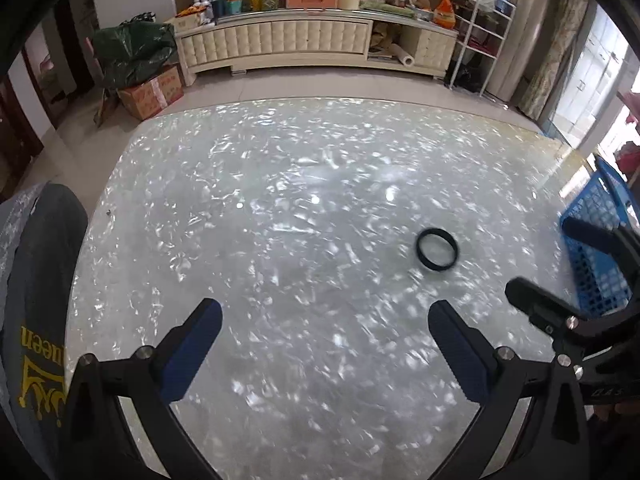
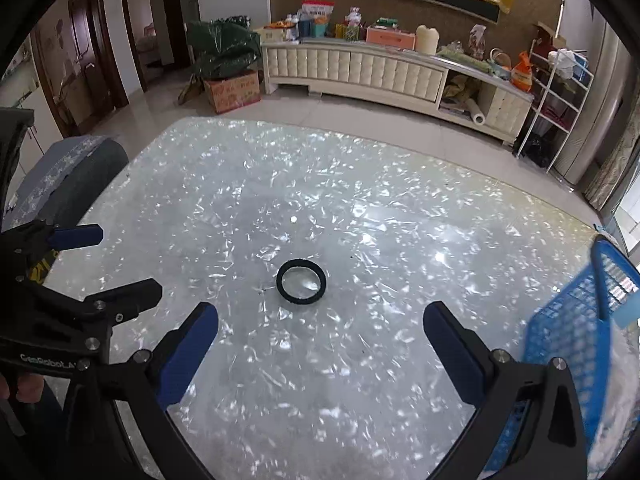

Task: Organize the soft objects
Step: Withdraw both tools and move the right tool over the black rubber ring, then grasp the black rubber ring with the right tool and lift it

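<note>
Both tools hang over the shiny silver-flecked table with their blue-padded fingers spread wide and nothing between them. The left gripper has the black band ahead of it and off to its right, lying flat on the table and apart from both fingers. The right gripper has the same black band just ahead, close to the middle of its gap but a little toward its left finger, not touching either. The blue basket stands tilted at the right gripper's right side, just beside its right finger. A dark cushion sits at the left gripper's left.
</note>
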`<state>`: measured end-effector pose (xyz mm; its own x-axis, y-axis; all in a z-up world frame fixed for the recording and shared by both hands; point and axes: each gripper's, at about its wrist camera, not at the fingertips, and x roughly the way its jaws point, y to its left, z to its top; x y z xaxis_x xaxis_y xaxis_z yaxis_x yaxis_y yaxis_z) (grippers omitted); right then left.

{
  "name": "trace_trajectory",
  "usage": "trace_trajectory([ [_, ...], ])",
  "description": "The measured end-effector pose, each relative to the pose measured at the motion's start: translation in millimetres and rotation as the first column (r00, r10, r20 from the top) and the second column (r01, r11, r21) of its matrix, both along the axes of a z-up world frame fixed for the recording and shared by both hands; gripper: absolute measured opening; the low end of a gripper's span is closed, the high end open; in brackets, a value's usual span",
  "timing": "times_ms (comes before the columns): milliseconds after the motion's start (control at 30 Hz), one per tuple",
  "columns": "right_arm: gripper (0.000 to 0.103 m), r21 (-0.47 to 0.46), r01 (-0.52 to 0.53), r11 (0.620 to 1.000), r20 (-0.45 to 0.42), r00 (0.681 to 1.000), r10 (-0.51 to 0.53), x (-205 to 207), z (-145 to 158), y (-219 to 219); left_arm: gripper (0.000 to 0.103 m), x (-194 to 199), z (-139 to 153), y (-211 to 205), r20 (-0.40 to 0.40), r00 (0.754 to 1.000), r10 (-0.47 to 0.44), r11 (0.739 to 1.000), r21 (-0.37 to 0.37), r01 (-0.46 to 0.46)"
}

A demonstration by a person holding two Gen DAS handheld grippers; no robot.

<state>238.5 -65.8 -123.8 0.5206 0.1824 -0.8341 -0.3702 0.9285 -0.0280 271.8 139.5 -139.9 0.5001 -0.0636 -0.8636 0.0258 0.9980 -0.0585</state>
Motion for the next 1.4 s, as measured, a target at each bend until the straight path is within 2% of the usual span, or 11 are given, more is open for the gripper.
trace_trajectory([
  [300,0.103,0.0,-0.016,1.0,-0.063,0.998,0.016,24,-30,16,0.102,21,-33,22,-0.045,0.997,0.061,0.998,0.004,-0.061],
  [500,0.103,0.012,-0.018,1.0,-0.109,0.994,0.019,36,-49,22,0.102,29,-41,31,-0.054,0.995,0.089,0.996,-0.007,-0.089],
  [667,0.103,0.032,-0.006,0.999,-0.145,0.989,0.01,45,-62,22,0.102,34,-50,28,-0.063,0.994,0.088,0.996,0.021,-0.087],
  [833,0.103,0.044,-0.008,0.999,-0.163,0.987,0.015,51,-74,22,0.102,38,-56,25,-0.067,0.994,0.085,0.995,0.047,-0.082],
  [1000,0.101,0.042,-0.007,0.999,-0.13,0.991,0.012,52,-77,25,0.102,41,-62,25,-0.085,0.992,0.09,0.995,0.053,-0.085],
  [1067,0.091,0.031,-0.004,1.0,-0.11,0.994,0.008,50,-76,25,0.102,41,-64,26,-0.09,0.992,0.091,0.994,0.06,-0.086],
  [1200,0.08,-0.007,-0.016,1.0,-0.074,0.997,0.016,46,-77,26,0.102,38,-63,25,-0.086,0.992,0.09,0.995,0.049,-0.086],
  [1233,0.075,-0.006,-0.016,1.0,-0.071,0.997,0.016,46,-76,26,0.102,37,-62,25,-0.082,0.992,0.091,0.995,0.05,-0.087],
  [1333,0.045,0.0,-0.044,0.999,-0.053,0.998,0.044,41,-74,29,0.102,37,-60,26,-0.078,0.992,0.095,0.994,0.058,-0.09],
  [1400,0.036,0.004,-0.063,0.998,-0.05,0.997,0.063,37,-73,33,0.102,36,-57,29,-0.075,0.992,0.1,0.994,0.056,-0.096],
])
